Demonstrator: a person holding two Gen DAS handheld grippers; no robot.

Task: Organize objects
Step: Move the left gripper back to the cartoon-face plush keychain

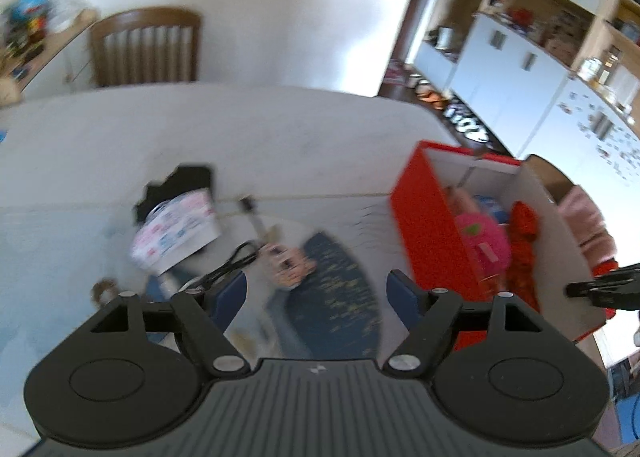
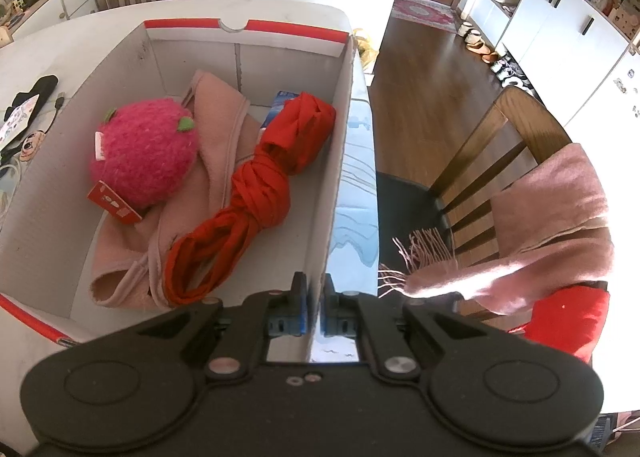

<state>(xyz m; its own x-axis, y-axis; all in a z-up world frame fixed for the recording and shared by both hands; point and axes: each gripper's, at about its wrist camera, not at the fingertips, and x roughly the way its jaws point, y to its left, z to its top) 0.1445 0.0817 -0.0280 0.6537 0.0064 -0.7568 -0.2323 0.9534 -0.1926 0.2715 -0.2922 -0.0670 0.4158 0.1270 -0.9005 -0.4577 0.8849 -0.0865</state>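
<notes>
Left gripper (image 1: 316, 289) wide open, nothing between its fingers, above the blue cloth (image 1: 336, 289) at lower centre. Right gripper (image 2: 315, 309) pinched shut on the box (image 2: 340, 161) wall, steadying it. Next pick, probably: small toy (image 1: 288, 261) just beyond; descend squarely, avoid the cable (image 1: 232, 263). Box: centre right.

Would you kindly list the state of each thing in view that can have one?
Left hand-held gripper: open, nothing between its fingers.
Right hand-held gripper: shut on the box wall.
Red box: open-topped, partly filled.
Pink plush ball: inside the box, on the pink cloth.
Red scarf: knotted, lying in the box.
Black cable: loose on the table.
</notes>
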